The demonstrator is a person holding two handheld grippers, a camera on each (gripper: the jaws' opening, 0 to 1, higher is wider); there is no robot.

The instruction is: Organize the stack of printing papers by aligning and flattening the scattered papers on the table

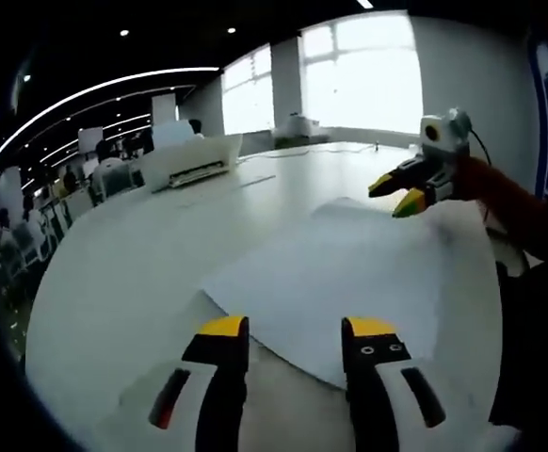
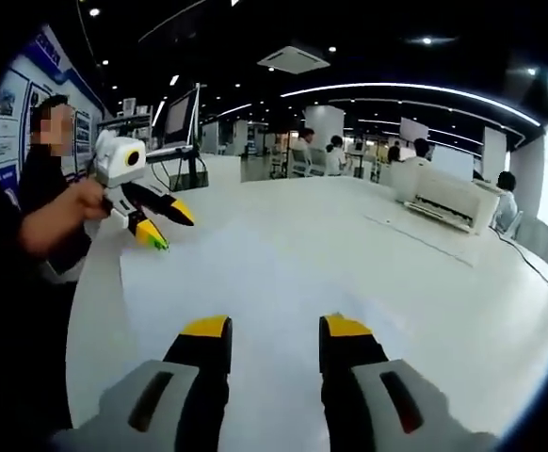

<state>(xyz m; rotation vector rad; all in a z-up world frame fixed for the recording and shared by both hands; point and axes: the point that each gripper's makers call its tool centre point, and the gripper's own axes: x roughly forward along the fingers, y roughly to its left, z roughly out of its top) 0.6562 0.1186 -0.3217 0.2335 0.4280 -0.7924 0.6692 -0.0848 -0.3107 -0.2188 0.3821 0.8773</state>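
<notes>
White printing papers point(image 1: 349, 268) lie spread in a loose, flat stack on the white table point(image 1: 133, 273). Just above the stack's near edge, my left gripper point(image 1: 298, 330) stands open with nothing between its yellow tips. My right gripper point(image 1: 396, 194) reaches in from the right, held by a hand, and hovers open over the far corner of the stack. In the right gripper view the papers point(image 2: 255, 282) stretch out ahead of my open right gripper point(image 2: 276, 330). My left gripper point(image 2: 166, 224) shows at the left there, open over the stack's far edge.
A white printer point(image 1: 194, 162) stands at the back of the table, seen as well as the printer point(image 2: 448, 198) to the right. A monitor point(image 2: 180, 118) stands beyond the table. Several people point(image 2: 335, 155) sit at desks in the background. A window point(image 1: 359, 71) is bright.
</notes>
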